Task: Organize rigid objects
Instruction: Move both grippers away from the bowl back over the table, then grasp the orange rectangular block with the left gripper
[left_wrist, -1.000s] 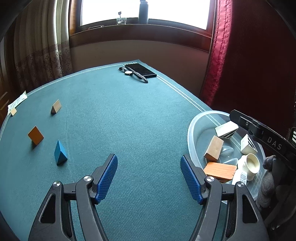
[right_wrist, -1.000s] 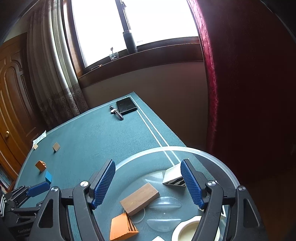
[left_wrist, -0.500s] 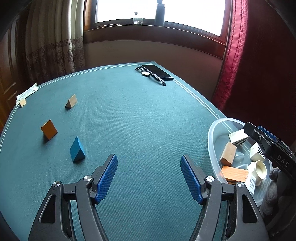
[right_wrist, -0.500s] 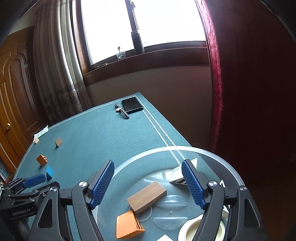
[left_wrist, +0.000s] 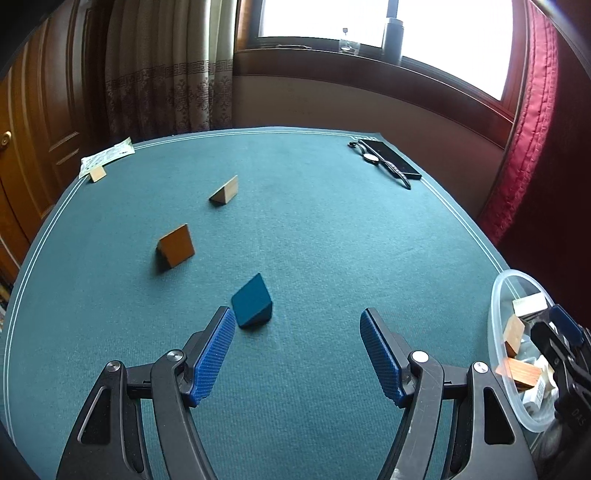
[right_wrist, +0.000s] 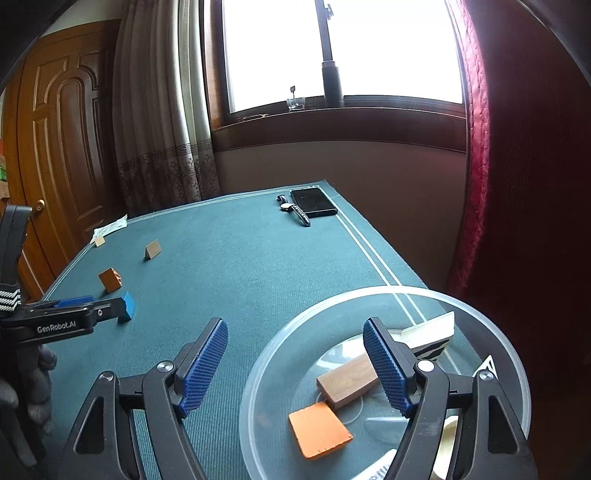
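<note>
Left gripper (left_wrist: 297, 354): spread wide, nothing between the blue pads (left_wrist: 214, 354), nothing touched. Angled down toward the green table cloth (left_wrist: 332, 229). Blue wedge block (left_wrist: 252, 301) lying on the cloth just ahead of the left pad's tip, close to it but apart, outside the gap. Orange wedge block (left_wrist: 175, 247) farther ahead and to the left; pale wooden wedge (left_wrist: 224, 190) beyond that; small wooden block (left_wrist: 97, 172) at the far left edge, beside a paper slip (left_wrist: 107, 157). Phone (left_wrist: 389, 158) and wristwatch (left_wrist: 380, 164) at the far right corner. Clear plastic bowl (left_wrist: 496, 332) off to the right of the right pad, with blocks inside.

In the right wrist view, left gripper (right_wrist: 110, 306) seen side-on at the left edge, gripped by a gloved hand (right_wrist: 33, 384), its tip right next to the blue wedge block (right_wrist: 127, 306).

Right gripper (right_wrist: 295, 365): released, holding nothing, pads clear of everything. Tilted down, poised above the near-left rim of the clear plastic bowl (right_wrist: 255, 376); right pad (right_wrist: 384, 369) over the bowl's inside, left pad over bare green table cloth (right_wrist: 240, 258). In the bowl: brown wooden slab (right_wrist: 347, 380) just below the right pad, orange slab (right_wrist: 317, 428) nearer, toward the camera, white block with black stripes (right_wrist: 428, 332) beyond the right pad, part of a cream roll (right_wrist: 448, 439) at the lower right.
</note>
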